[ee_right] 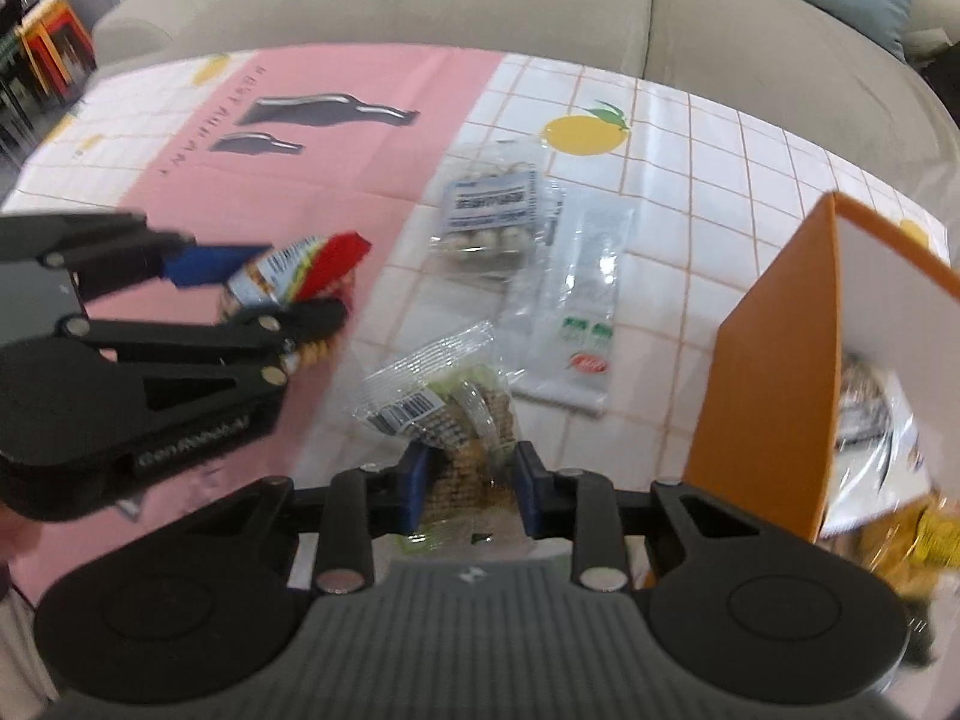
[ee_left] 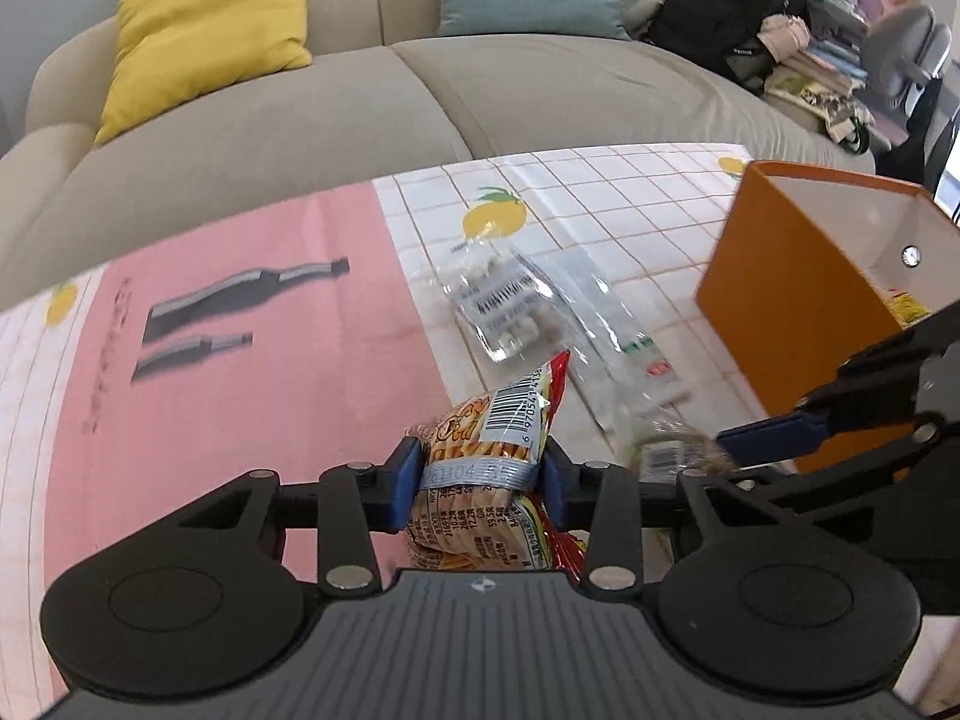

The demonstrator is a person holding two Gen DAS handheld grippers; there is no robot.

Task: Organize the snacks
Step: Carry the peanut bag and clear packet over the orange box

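My left gripper (ee_left: 480, 483) is shut on a red and orange snack packet (ee_left: 504, 420) with a barcode, held above the table; it also shows in the right wrist view (ee_right: 294, 276). My right gripper (ee_right: 471, 489) is shut on a clear packet of brown crackers (ee_right: 444, 408), seen at the right in the left wrist view (ee_left: 672, 456). A clear bag of pale round snacks (ee_right: 492, 210) and a flat clear sachet (ee_right: 582, 306) lie on the table between the grippers and the orange box (ee_right: 774, 378).
The orange box (ee_left: 780, 276) stands at the right, open, with packets inside (ee_right: 888, 432). The table has a pink and white checked cloth (ee_left: 240, 360). A beige sofa (ee_left: 300, 138) with yellow and blue cushions is behind it.
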